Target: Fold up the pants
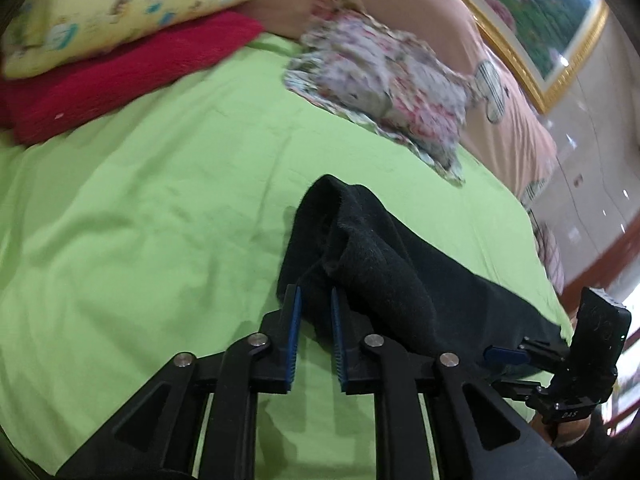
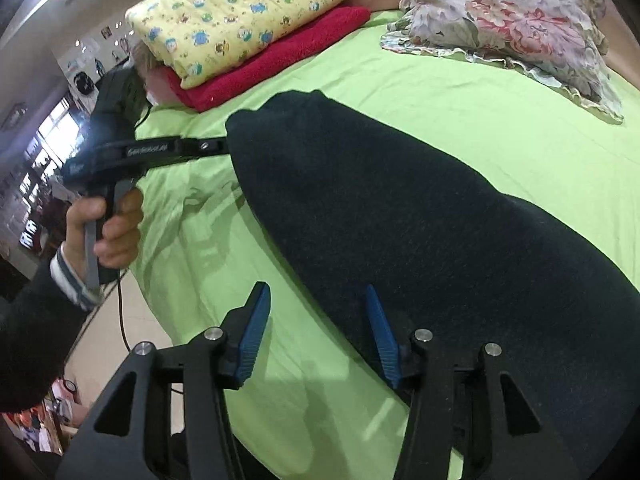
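Observation:
The black pants lie stretched across the green bed sheet. In the left wrist view one end of the pants is bunched and raised just ahead of my left gripper. Its blue pads stand a little apart, with black cloth between the tips. My right gripper is open, with the pants' near edge beside its right pad. The left gripper also shows in the right wrist view, held by a hand at the pants' far end. The right gripper shows at the left wrist view's right edge.
A yellow patterned quilt sits on a red towel at the head of the bed. A floral pillow lies to its right. The bed's edge and tiled floor are to the left. A framed picture hangs behind.

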Available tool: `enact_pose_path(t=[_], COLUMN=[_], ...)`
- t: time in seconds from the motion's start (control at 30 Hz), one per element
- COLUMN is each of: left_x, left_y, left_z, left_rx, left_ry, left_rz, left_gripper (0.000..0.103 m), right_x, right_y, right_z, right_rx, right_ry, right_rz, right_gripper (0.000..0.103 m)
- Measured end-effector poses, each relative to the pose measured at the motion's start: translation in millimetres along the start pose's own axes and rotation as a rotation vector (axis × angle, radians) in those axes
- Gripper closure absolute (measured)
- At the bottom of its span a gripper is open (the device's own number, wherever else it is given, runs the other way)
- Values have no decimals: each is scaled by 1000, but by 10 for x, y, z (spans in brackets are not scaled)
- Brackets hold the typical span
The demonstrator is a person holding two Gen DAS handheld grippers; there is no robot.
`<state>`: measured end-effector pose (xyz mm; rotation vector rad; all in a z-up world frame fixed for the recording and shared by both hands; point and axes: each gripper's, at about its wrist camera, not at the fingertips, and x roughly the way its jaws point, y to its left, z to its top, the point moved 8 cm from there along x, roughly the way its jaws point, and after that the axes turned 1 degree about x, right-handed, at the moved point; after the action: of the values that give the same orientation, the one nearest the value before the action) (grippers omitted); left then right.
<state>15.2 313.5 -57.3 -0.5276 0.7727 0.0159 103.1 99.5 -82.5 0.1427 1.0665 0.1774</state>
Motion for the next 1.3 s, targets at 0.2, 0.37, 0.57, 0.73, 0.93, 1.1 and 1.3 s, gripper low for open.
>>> enact_pose_path(t=[0.2,0.37,0.57,0.73,0.93,1.1,1.3], left_x=[-161,-145,-33,131,280,380,442], left_y=[-47,-115,-221,-184,-152,-41,2], left_z=[-50,-61,-53,-85,-111,-161,-163], left_rx=[-93,-166,-183,-260,-284,-320,-309], left_ry=[-35,-24,13,48,78,92,81], left_rz=[3,-5,56,30,41,45,42], left_gripper=[50,43,43,43,43,44,48], right_x=[-190,-365,-547,-670,-543,-214,226], right_y=[-109,-263,-612,-1033,-1419,-1522,-1522], right_z=[93,174,272,372,593,758,722], right_rx=[94,144,231,314,373,357,283], right_ry=[-60,-112,-159,-177,-136,-71,81], right_rz=[53,41,22,-14,-14,4,-29], right_gripper=[52,52,52,52,52,52,52])
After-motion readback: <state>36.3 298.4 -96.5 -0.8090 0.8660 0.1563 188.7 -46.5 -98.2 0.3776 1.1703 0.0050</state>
